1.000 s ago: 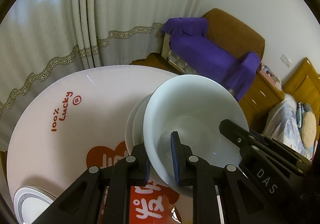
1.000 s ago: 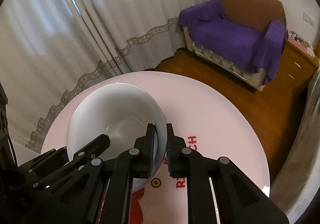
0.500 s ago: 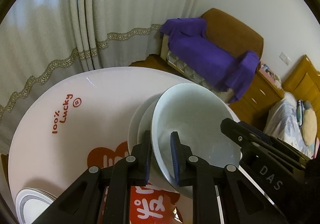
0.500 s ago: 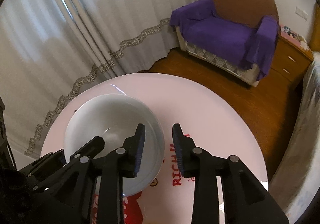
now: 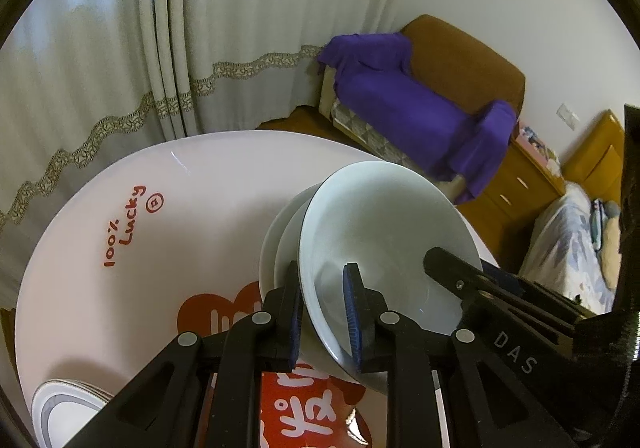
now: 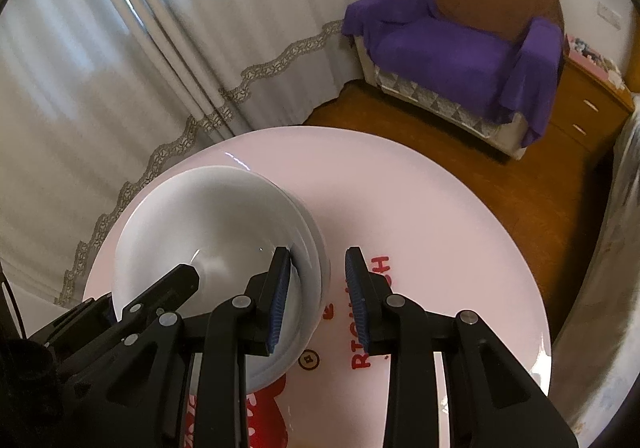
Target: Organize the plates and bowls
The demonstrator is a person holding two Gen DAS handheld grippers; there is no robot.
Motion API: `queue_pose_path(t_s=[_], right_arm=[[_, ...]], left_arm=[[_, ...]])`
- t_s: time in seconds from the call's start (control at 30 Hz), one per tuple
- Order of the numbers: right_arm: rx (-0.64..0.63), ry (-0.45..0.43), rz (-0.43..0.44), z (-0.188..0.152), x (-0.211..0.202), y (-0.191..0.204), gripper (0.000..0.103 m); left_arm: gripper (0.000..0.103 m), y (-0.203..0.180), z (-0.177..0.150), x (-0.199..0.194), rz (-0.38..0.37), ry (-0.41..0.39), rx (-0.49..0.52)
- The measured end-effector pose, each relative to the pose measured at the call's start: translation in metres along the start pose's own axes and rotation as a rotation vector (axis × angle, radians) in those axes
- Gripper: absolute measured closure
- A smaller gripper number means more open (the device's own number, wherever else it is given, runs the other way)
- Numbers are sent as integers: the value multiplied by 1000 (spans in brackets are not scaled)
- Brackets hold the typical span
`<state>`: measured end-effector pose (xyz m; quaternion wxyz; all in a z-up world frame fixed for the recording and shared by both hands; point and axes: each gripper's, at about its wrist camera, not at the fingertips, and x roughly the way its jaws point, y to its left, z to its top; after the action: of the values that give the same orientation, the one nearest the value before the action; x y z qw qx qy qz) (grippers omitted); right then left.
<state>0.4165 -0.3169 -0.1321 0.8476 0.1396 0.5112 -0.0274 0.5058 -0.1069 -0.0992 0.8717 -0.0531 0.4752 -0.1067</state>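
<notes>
Left gripper (image 5: 322, 306) clamps the rim of the tilted top bowl (image 5: 384, 236) over stacked bowls (image 5: 276, 248); right gripper (image 6: 316, 288) stands released beside it, above the round table (image 6: 420, 215).

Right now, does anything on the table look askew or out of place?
Yes. The top bowl sits tilted on the bowl stack, rim between the left gripper fingers; right gripper is open beside it.

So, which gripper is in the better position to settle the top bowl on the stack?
Probably the left gripper: its jaws straddle the tilted top bowl's rim. The right gripper is open and holds nothing, beside the bowl stack.
</notes>
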Motion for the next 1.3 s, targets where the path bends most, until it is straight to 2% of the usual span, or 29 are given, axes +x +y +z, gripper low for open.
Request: queue_pose_path(t_s=[0.57, 0.83, 1.13, 1.3], right_arm=[[3, 16, 16, 1, 7, 5, 73], [-7, 13, 14, 0, 8, 8, 77], [2, 21, 36, 0, 9, 6, 77], [27, 31, 75, 1, 12, 1, 77]], left_arm=[[80, 11, 8, -7, -34, 21, -13], [79, 17, 8, -11, -57, 31, -23], [77, 22, 10, -14, -86, 52, -42], [76, 24, 12, -15, -99, 61, -45]])
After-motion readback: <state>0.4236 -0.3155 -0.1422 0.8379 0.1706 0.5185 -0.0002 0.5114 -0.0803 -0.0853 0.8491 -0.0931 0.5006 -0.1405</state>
